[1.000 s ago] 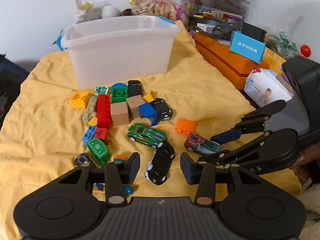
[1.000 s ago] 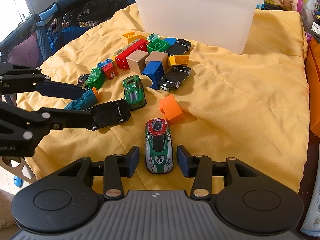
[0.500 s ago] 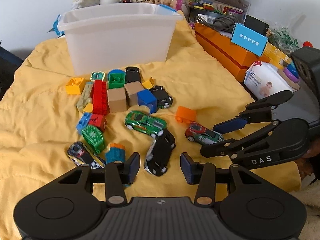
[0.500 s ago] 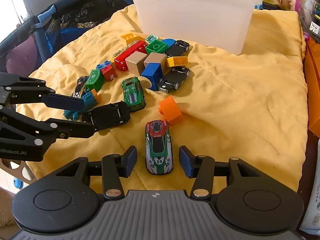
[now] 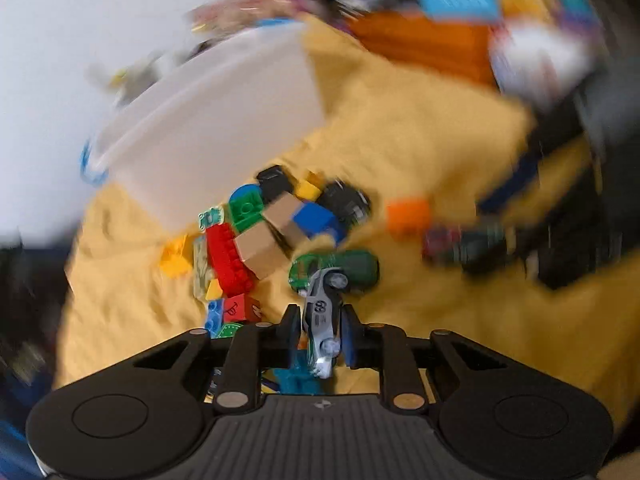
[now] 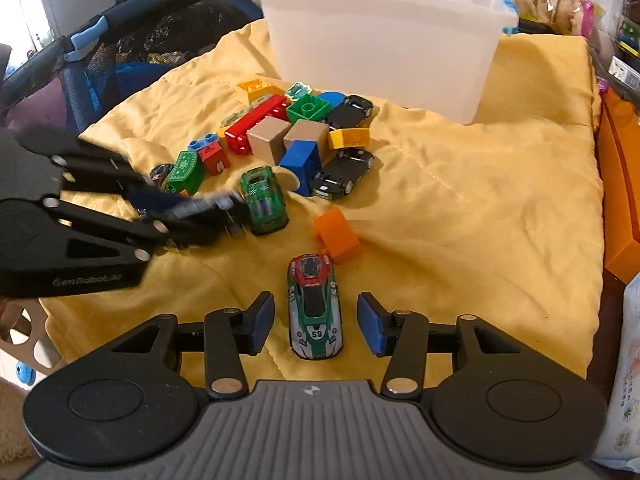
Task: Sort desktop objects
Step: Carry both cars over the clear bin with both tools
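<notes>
Black car [image 5: 322, 320] now clamped in left hand-held gripper [image 5: 320, 334].

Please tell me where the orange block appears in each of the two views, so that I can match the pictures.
Left wrist view: the orange block is blurred, right of centre, right of the blue block.
Right wrist view: the orange block lies at centre, just beyond the nose of the 59 car.
Shared landmark: the white bin at the far side of the yellow cloth.
</notes>
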`<state>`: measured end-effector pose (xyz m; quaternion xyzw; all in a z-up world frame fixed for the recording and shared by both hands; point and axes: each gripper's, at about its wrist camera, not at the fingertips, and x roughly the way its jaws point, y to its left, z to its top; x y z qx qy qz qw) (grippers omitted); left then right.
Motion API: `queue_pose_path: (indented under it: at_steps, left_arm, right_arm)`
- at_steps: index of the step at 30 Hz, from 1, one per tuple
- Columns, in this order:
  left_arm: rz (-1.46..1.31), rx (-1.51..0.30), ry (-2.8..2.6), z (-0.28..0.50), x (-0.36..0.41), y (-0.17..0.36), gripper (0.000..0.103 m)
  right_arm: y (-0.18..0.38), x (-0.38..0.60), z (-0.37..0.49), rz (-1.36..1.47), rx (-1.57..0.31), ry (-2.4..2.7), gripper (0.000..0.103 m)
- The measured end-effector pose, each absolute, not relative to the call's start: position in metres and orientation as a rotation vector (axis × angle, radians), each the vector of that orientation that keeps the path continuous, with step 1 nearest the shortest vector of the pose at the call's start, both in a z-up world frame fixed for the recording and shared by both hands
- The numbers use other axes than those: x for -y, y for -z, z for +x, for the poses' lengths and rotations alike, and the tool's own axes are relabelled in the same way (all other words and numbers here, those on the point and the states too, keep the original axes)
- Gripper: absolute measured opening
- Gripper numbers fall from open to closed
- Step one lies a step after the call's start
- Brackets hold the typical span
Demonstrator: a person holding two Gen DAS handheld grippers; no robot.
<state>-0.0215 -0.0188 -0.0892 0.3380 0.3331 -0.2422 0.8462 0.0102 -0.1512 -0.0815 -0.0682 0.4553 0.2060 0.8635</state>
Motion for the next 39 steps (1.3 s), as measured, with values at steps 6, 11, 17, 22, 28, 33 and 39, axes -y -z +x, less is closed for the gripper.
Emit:
queue_pose_path:
  at_steps: [6,11,17,22,28,33,39]
  left_arm:
    - [0.58,-0.689,0.652,-0.043,0.017,0.078,0.043]
    - [0.403,-0.717,0.574,-0.03,0.0,0.071,0.045]
    - [0.291,-0.871,0.543,0.001,-0.003,0.094,0.041]
    - [0.225,-0.898,0.572,0.005,-0.008,0.094,0.033]
    - [0.155,-0.745,0.571,0.021,-0.021,0.034,0.033]
    - [0.166,-0.567,0.532,0.071,-0.029,-0.024,0.033]
    - [0.147,-0.498,0.468,0.146,-0.032,-0.056,0.033]
  right_arm:
    - [0.082,0.154,0.01,-0.126,-0.958,-0.423,0.05]
    - [0.082,0.155,0.009,-0.128,-0.957,-0.429,0.05]
    - [0.083,0.155,0.011,-0.125,-0.959,-0.438,0.05]
    - [0.092,0.152,0.012,-0.145,-0.983,-0.45,0.045]
    - [0.07,0.145,0.013,-0.21,-0.896,-0.473,0.033]
    - [0.022,0.142,0.041,-0.243,-0.737,-0.45,0.033]
    - [-0.036,0.143,0.109,-0.201,-0.563,-0.404,0.033]
